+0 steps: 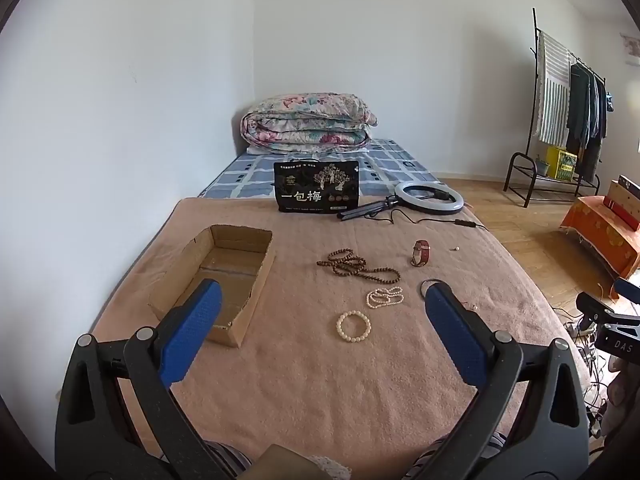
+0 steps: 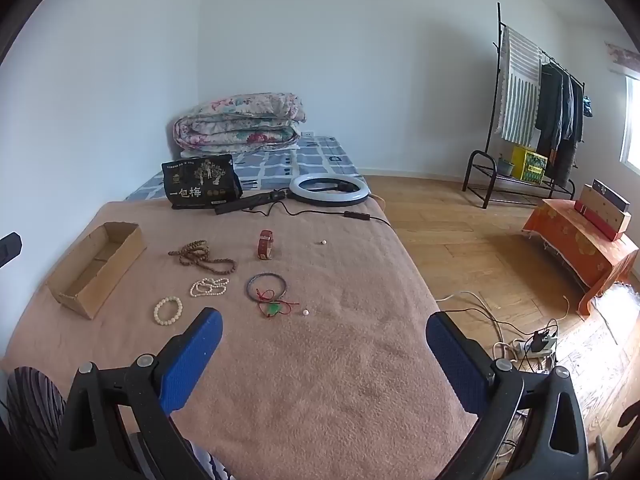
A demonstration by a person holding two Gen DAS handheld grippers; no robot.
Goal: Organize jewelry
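Note:
An empty cardboard box (image 1: 236, 268) (image 2: 96, 268) lies on the pink blanket at the left. Jewelry lies to its right: a brown bead necklace (image 1: 356, 266) (image 2: 204, 258), a pearl strand (image 1: 384, 297) (image 2: 209, 286), a cream bead bracelet (image 1: 353, 325) (image 2: 167, 310), a red-strap watch (image 1: 420, 253) (image 2: 265, 244), a dark bangle (image 2: 267, 286) with a red cord and green pendant (image 2: 274, 309), and two loose pearls (image 2: 306, 313) (image 2: 323, 242). My left gripper (image 1: 320, 300) is open and empty above the blanket. My right gripper (image 2: 324, 328) is open and empty.
A black snack bag (image 1: 317, 192) and a ring light (image 1: 429, 198) with its cable lie at the far end. A folded quilt (image 1: 308, 124) lies behind. The bed's right edge drops to a wood floor with a power strip (image 2: 536, 346), an orange-covered table (image 2: 580, 244) and a clothes rack (image 2: 532, 112).

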